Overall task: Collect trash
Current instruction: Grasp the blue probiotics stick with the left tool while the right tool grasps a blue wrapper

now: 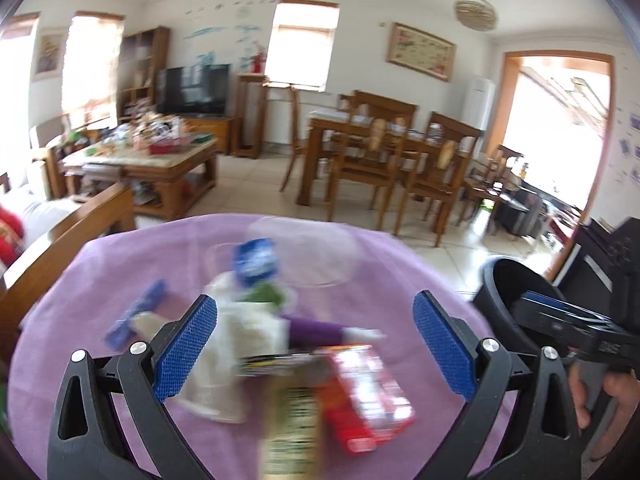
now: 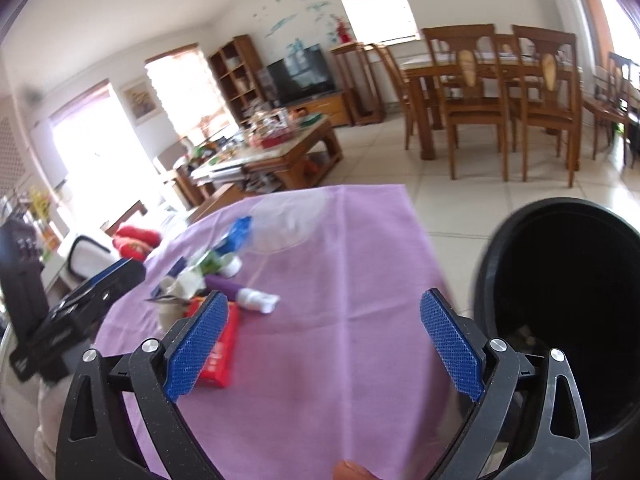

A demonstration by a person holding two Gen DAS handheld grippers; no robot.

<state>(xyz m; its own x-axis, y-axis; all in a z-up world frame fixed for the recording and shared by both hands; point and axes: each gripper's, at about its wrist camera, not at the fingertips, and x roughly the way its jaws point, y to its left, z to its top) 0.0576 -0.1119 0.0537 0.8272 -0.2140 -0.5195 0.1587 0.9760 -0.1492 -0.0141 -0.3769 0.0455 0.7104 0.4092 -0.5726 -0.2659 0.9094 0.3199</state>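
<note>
Both grippers have jaws spread wide, nothing between the pads. Left gripper [image 1: 316,344] hangs above the trash pile on the purple cloth [image 2: 340,280], empty. Under it: red box [image 1: 368,392], a green-and-yellow printed pack [image 1: 290,432] at the near edge, crumpled white paper [image 1: 236,344], purple tube [image 1: 316,332], blue-capped packet [image 1: 254,260] and a blue wrapper [image 1: 136,316] off to one side. All blurred, so labels are unreadable. A clear plastic lid or dish [image 1: 308,252] lies farther back on the cloth, just beyond the pile. Right gripper [image 2: 324,344] is also empty, over a bare part of the cloth, between the pile and the black bin [image 2: 560,320]. Bin stands off the cloth's edge, on the right gripper's side, mouth open; inside is too dark to read, only a pale bit low down. A fingertip [image 2: 352,470] shows at the bottom of the right view. All trash still sits on the cloth, none gripped.
</note>
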